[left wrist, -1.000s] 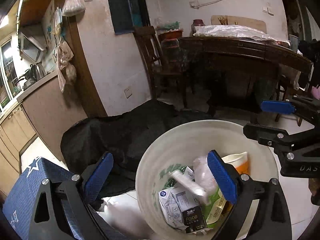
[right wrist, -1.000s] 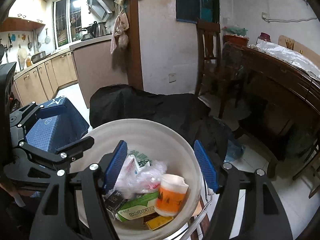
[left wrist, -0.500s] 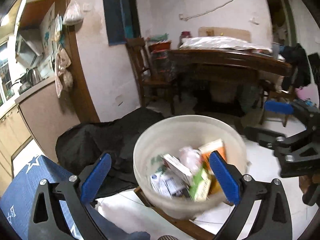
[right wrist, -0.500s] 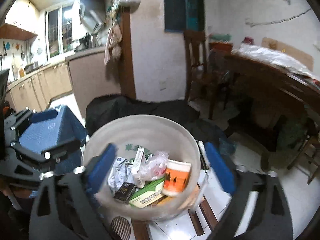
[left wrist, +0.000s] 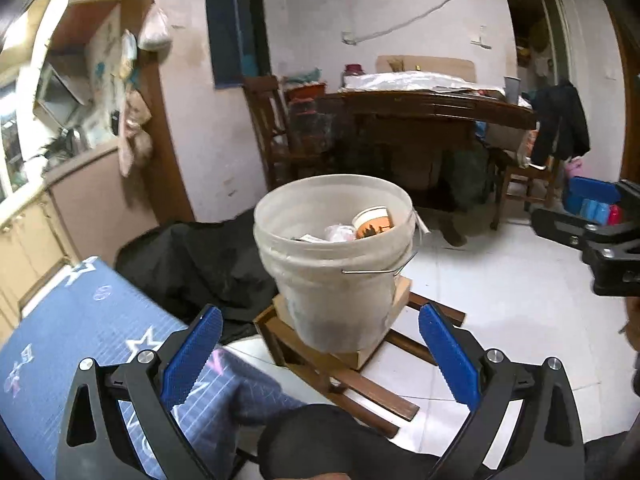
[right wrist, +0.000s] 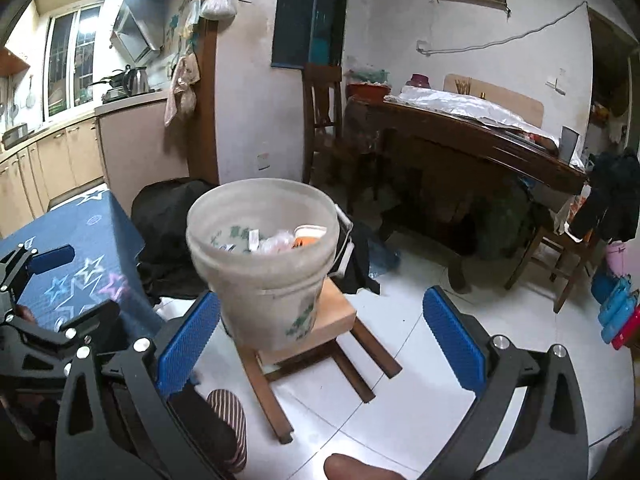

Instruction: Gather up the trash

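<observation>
Bucket (left wrist: 334, 264) of trash sits upright on a stool (left wrist: 360, 364) dead ahead of both grippers, left (left wrist: 320, 360) and right (right wrist: 320, 344), jaws wide apart and empty, neither clearly closer.

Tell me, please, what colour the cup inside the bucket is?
Orange with a white rim; the cup shows best in the left wrist view.

A whitish plastic bucket (left wrist: 334, 264) with a wire handle is parked upright on a small wooden stool (right wrist: 332, 320), covering most of the seat. It's been filled with trash: an orange paper cup (left wrist: 374, 222), crumpled clear plastic (left wrist: 340, 233), and some paper packets (right wrist: 253, 238).
</observation>
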Demonstrator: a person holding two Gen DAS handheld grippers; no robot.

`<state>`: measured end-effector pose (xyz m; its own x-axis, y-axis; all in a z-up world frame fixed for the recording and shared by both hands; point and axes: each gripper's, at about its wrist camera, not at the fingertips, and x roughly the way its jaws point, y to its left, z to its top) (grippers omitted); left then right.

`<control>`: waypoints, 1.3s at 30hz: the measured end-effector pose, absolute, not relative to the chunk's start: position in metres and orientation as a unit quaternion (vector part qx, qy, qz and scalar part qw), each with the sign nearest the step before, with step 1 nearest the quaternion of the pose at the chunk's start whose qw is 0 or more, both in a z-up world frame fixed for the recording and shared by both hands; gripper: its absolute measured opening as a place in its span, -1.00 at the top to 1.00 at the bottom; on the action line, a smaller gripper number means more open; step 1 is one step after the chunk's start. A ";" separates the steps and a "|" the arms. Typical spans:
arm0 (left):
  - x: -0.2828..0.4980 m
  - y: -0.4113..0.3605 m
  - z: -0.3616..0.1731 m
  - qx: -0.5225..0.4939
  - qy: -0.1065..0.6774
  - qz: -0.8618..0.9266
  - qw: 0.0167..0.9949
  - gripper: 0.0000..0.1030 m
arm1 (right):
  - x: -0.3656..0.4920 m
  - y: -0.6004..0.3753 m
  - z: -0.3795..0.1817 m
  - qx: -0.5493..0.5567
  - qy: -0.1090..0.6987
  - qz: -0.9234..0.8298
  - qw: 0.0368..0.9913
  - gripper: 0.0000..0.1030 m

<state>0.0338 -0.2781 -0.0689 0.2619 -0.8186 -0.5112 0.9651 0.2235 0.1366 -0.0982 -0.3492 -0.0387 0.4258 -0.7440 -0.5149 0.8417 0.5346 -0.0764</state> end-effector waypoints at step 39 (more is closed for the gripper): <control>-0.025 -0.261 -0.065 0.218 0.142 -0.591 0.763 -0.91 | -0.118 -0.335 -0.057 0.100 0.248 -0.475 0.839 -0.90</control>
